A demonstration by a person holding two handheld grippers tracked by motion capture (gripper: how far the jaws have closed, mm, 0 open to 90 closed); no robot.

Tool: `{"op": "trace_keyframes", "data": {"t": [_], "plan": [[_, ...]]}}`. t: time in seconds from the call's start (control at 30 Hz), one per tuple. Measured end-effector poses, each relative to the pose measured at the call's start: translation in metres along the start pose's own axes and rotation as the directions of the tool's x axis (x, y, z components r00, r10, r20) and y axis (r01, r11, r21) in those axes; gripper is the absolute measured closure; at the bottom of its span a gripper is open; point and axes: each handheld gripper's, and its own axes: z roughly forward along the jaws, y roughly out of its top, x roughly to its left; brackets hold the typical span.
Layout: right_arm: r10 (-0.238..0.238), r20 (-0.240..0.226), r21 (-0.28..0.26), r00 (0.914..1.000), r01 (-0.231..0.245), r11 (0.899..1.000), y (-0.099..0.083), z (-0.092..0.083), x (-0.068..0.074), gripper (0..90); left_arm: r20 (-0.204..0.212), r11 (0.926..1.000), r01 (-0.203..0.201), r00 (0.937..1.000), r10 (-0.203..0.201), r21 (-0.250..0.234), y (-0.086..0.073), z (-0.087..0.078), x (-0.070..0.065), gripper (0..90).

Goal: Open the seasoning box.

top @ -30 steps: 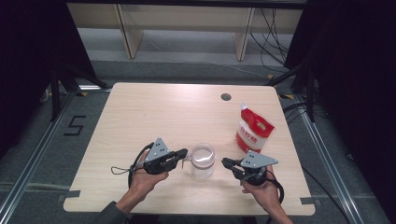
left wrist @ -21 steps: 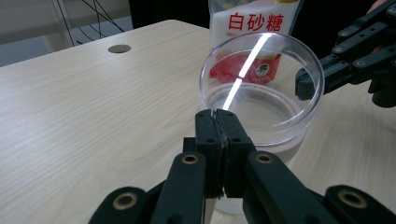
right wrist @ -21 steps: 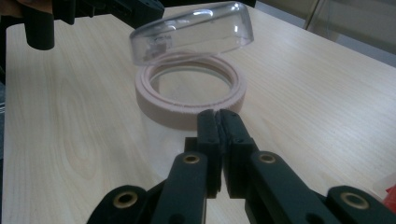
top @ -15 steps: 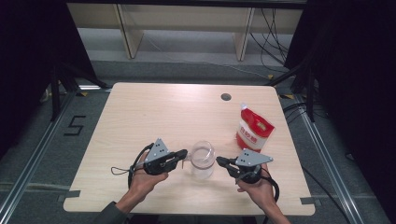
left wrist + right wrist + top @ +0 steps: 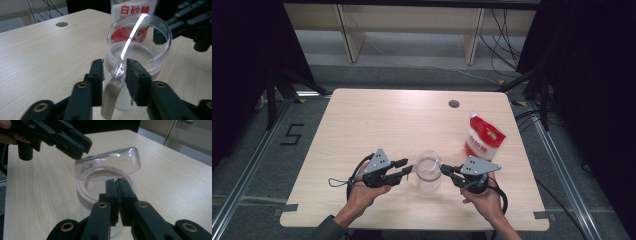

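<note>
High view: clear jar (image 5: 428, 171) is standing near the front middle of the worktop (image 5: 362, 120), between both grippers, so each hand can work on it from its own side. Left gripper (image 5: 406, 167) jaws have just been opening; in the left gripper view they are standing parted either side of the jar's hinge clip (image 5: 118, 71), pads not pressing it, probably letting go so the lid can swing. Right gripper (image 5: 447, 171) jaws are closed together at the jar's rim; in the right gripper view the clear lid (image 5: 108, 165) is tilting up above the beige seal ring (image 5: 82, 192), though whether the jaws are pinching the lid edge is hard to tell. Red-and-white sugar bag (image 5: 483, 136) is standing behind right, within reach.
</note>
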Motion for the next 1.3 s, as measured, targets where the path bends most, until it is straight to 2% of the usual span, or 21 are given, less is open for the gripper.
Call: {"op": "trace_keyframes", "data": {"t": [0.07, 0.1, 0.13, 0.17, 0.2, 0.27, 0.3, 0.4, 0.47, 0.57, 0.6, 0.63, 0.7, 0.77, 0.8, 0.83, 0.87, 0.93, 1.17, 1.27, 1.3], "plan": [[0.018, 0.008, -0.004, 0.9998, -0.018, 1.000, 0.000, 0.000, 0.001, 87.7, 0.002, 0.9998, -0.007, 1.0000, 0.007, 0.021, -0.002, -0.002, 0.000, 57.8], [-0.012, -0.006, 0.001, 0.9999, 0.012, 1.000, 0.003, 0.000, -0.001, 87.7, 0.003, 0.9991, 0.004, 1.0000, -0.004, 0.043, -0.005, -0.002, -0.001, 49.8], [-0.012, -0.006, 0.001, 0.9999, 0.012, 1.000, 0.003, 0.000, -0.001, 87.7, 0.003, 0.9991, 0.004, 1.0000, -0.004, 0.043, -0.005, -0.002, -0.001, 46.1], [0.003, -0.005, -0.001, 1.0000, -0.003, 1.000, 0.005, -0.001, 0.002, 87.6, -0.013, 0.9974, 0.002, 0.9999, -0.001, 0.073, -0.009, -0.004, -0.002, 41.9], [0.003, -0.005, -0.001, 1.0000, -0.003, 1.000, 0.005, -0.001, 0.002, 87.6, -0.013, 0.9974, 0.002, 0.9999, -0.001, 0.073, -0.009, -0.004, -0.002, 38.2], [-0.004, -0.014, -0.014, 0.9999, 0.004, 1.000, 0.008, 0.000, 0.003, 87.2, -0.042, 0.9944, 0.019, 0.9990, -0.015, 0.103, -0.016, -0.006, -0.002, 32.6], [0.005, 0.008, -0.022, 1.0000, -0.005, 1.000, 0.008, 0.001, 0.005, 87.2, -0.042, 0.9944, 0.019, 0.9990, -0.015, 0.103, -0.016, -0.006, -0.002, 32.2], [0.003, 0.005, -0.023, 1.0000, -0.003, 1.000, 0.010, 0.001, 0.006, 87.2, -0.046, 0.9925, 0.012, 0.9989, -0.006, 0.122, -0.024, -0.009, 0.002, 29.2], [-0.011, 0.006, -0.030, 0.9999, 0.011, 0.999, 0.013, 0.004, 0.007, 86.9, -0.067, 0.9884, 0.041, 0.9972, -0.031, 0.147, -0.031, -0.014, 0.002, 26.4], [-0.009, 0.005, -0.021, 0.9999, 0.009, 1.000, 0.015, 0.004, 0.008, 86.9, -0.072, 0.9878, 0.036, 0.9971, -0.025, 0.152, -0.035, -0.017, 0.001, 26.0], [-0.034, -0.002, -0.029, 0.9994, 0.033, 0.999, 0.018, 0.006, 0.010, 86.9, -0.070, 0.9862, 0.020, 0.9975, -0.009, 0.164, -0.037, -0.020, 0.002, 25.3], [-0.039, 0.000, -0.032, 0.9993, 0.039, 0.999, 0.020, 0.006, 0.011, 86.8, -0.078, 0.9866, 0.037, 0.9967, -0.025, 0.159, -0.039, -0.021, 0.002, 25.0], [-0.029, -0.003, -0.023, 0.9996, 0.029, 0.999, 0.021, 0.006, 0.013, 86.8, -0.080, 0.9858, 0.041, 0.9964, -0.029, 0.162, -0.040, -0.023, 0.002, 23.6], [-0.066, 0.011, -0.043, 0.9978, 0.066, 0.997, 0.026, 0.009, 0.015, 86.8, -0.087, 0.9855, 0.050, 0.9955, -0.036, 0.162, -0.043, -0.026, 0.004, 22.3], [-0.066, 0.011, -0.043, 0.9978, 0.066, 0.997, 0.026, 0.009, 0.015, 86.8, -0.092, 0.9859, 0.055, 0.9949, -0.041, 0.158, -0.045, -0.027, 0.005, 22.3], [-0.055, -0.003, -0.038, 0.9985, 0.055, 0.998, 0.027, 0.010, 0.015, 86.7, -0.094, 0.9845, 0.078, 0.9935, -0.063, 0.158, -0.046, -0.030, 0.005, 21.7], [-0.067, -0.004, -0.039, 0.9978, 0.067, 0.997, 0.030, 0.011, 0.017, 86.7, -0.106, 0.9844, 0.085, 0.9920, -0.069, 0.154, -0.047, -0.033, 0.005, 21.1], [-0.068, -0.008, -0.035, 0.9976, 0.068, 0.997, 0.031, 0.012, 0.018, 86.7, -0.111, 0.9856, 0.074, 0.9922, -0.058, 0.152, -0.048, -0.035, 0.006, 19.8], [-0.085, -0.018, -0.043, 0.9962, 0.084, 0.995, 0.035, 0.020, 0.024, 86.2, -0.128, 0.9857, 0.091, 0.9890, -0.073, 0.141, -0.053, -0.037, 0.005, 17.9], [-0.088, -0.036, -0.041, 0.9955, 0.086, 0.995, 0.038, 0.024, 0.027, 86.1, -0.135, 0.9828, 0.091, 0.9884, -0.070, 0.160, -0.057, -0.035, 0.007, 17.9], [-0.088, -0.028, -0.050, 0.9958, 0.086, 0.995, 0.039, 0.025, 0.029, 86.0, -0.139, 0.9824, 0.081, 0.9886, -0.058, 0.168, -0.058, -0.035, 0.009, 17.9]]}}
